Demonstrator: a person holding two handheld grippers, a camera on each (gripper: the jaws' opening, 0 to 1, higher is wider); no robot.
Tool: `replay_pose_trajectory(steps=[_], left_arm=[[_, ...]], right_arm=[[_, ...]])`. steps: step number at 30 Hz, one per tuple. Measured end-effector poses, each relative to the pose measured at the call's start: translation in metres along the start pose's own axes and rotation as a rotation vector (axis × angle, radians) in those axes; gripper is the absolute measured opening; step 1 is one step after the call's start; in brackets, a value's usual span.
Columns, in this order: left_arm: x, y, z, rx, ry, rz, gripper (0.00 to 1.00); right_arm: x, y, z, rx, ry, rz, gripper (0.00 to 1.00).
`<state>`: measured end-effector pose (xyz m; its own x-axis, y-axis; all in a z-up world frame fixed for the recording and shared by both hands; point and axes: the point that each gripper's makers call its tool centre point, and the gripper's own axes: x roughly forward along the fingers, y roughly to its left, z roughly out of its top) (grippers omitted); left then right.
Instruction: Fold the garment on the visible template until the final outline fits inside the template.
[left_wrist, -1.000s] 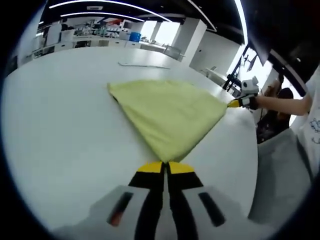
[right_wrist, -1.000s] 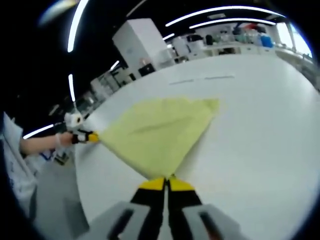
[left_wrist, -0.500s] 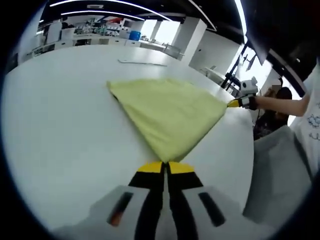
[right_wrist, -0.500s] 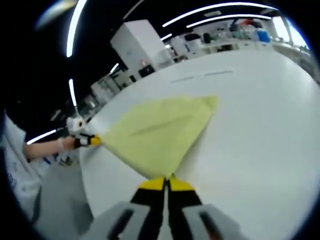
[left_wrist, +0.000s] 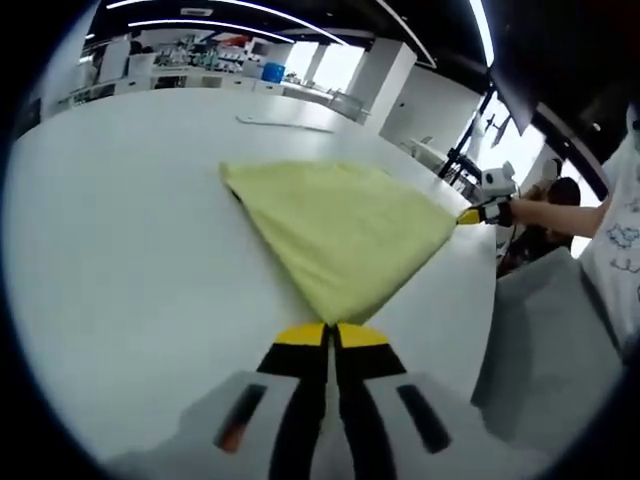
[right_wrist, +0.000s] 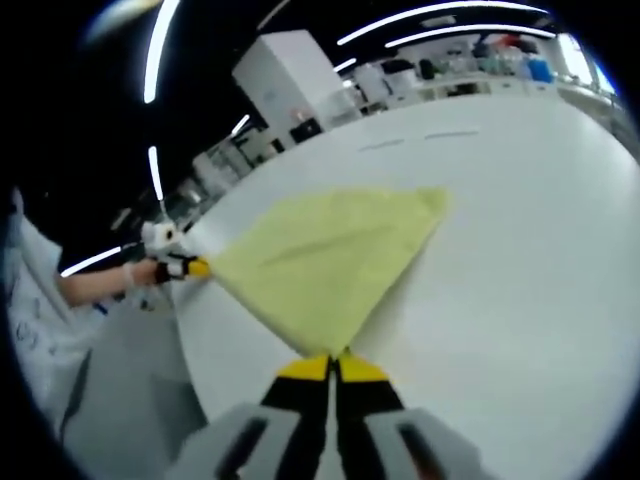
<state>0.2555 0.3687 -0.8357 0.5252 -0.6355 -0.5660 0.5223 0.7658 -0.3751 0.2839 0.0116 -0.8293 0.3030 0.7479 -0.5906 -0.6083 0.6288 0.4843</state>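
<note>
Garment (left_wrist: 340, 230): yellow cloth, lies flat on white counter (left_wrist: 120, 260), spread between both tongs. Left tongs (left_wrist: 330, 335) clenched on near corner; right tongs (right_wrist: 332, 367) clenched on opposite corner. Step: fold in hand. Next: carry gripped corners over toward far edge, keeping cloth taut. Template outline not discernible.

A yellow cloth (right_wrist: 325, 260) lies spread on the white worktop (right_wrist: 520, 260) in the middle of the frame. The right tongs (right_wrist: 333, 358) at the bottom are closed tight on its near corner. At the left, the other tongs (right_wrist: 197, 267) pinch another corner, held by a person's hand (right_wrist: 150, 270).
</note>
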Motion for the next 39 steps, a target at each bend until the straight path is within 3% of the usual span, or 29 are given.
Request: replay_pose_trajectory(steps=[8, 24, 31, 34, 39], left_arm=[[-0.005, -0.001, -0.009, -0.023, 0.0, -0.004, 0.0], [-0.006, -0.005, -0.004, -0.055, -0.025, 0.008, 0.02], [-0.019, -0.008, 0.012, -0.044, -0.097, 0.045, 0.21], [-0.023, -0.015, 0.019, -0.042, -0.126, 0.065, 0.34], [-0.028, -0.034, 0.032, -0.037, -0.153, 0.053, 0.5]], right_arm=[[-0.004, 0.006, -0.009, 0.0, 0.017, 0.008, 0.0], [-0.009, 0.014, 0.001, -0.036, -0.017, -0.005, 0.0], [-0.024, 0.015, 0.02, -0.061, -0.094, -0.027, 0.15], [-0.028, 0.02, 0.024, -0.078, -0.112, -0.036, 0.24], [-0.034, 0.041, 0.032, -0.118, -0.154, -0.029, 0.38]])
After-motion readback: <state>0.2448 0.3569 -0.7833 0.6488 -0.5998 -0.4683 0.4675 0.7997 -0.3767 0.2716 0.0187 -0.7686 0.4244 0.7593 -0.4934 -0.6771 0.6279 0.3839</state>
